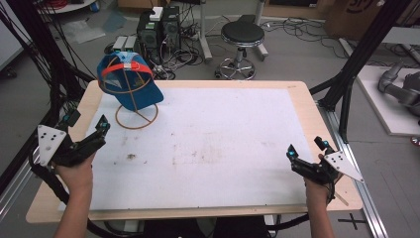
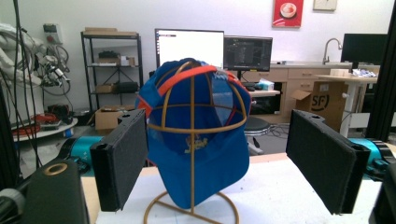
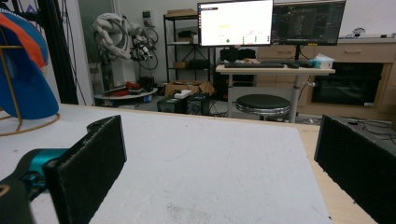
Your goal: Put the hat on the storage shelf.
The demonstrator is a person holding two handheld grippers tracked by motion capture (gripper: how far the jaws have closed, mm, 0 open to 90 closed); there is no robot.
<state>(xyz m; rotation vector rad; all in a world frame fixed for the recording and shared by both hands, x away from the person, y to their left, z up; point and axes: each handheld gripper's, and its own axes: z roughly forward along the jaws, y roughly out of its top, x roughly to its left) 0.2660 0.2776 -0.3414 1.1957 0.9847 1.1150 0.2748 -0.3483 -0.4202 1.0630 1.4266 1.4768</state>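
A blue cap [image 1: 130, 82] with an orange strap hangs on a gold wire stand [image 1: 136, 117] at the far left of the table [image 1: 307, 106]. The left hand-held gripper [image 1: 86, 125] sits near it, pointing at it, jaws apart and empty. The right hand-held gripper [image 1: 307, 148] rests well apart at the near right edge, jaws apart too.

A robotics lab — monitors [image 3: 236, 22]; robot arm [image 3: 122, 32]; computer towers [image 1: 158, 29] among floor cables.
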